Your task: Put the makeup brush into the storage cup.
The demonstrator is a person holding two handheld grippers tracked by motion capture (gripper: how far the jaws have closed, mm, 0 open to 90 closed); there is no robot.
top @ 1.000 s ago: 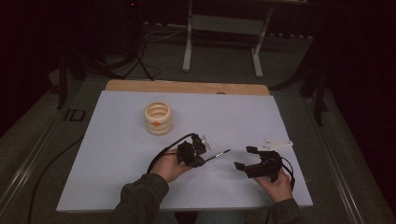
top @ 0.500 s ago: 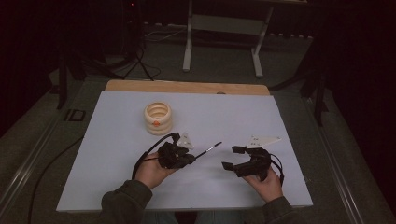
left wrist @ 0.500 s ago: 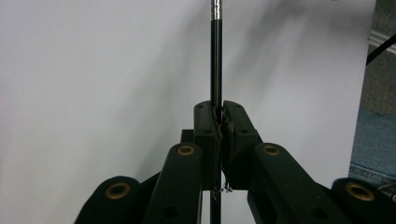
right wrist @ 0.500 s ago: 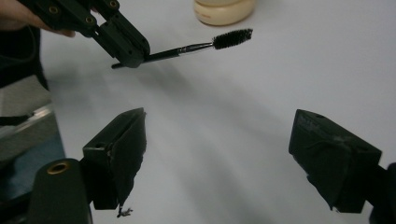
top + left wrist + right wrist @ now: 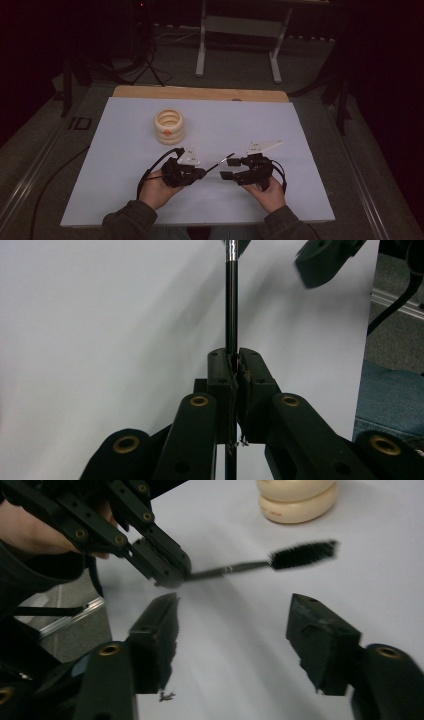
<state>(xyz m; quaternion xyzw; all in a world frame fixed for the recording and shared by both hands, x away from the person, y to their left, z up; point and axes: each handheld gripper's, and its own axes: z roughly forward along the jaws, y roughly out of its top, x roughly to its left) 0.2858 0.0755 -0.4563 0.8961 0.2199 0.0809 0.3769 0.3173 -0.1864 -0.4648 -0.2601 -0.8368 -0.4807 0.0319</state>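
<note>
One brush was clamped by its thin stem in the left gripper, above the white table. The right gripper had just been closing, nothing between its jaws. One stack of three cream rings stood well apart; its orange mark was unreadable.

A thin brush has a glossy dark stem with a metal band and rough black bristles. The grippers' jaws look like matt black plastic with brass-coloured pins. A matt white sheet covers the table, bare wood shows along its far edge, and smooth cream rings look faintly glossy.
</note>
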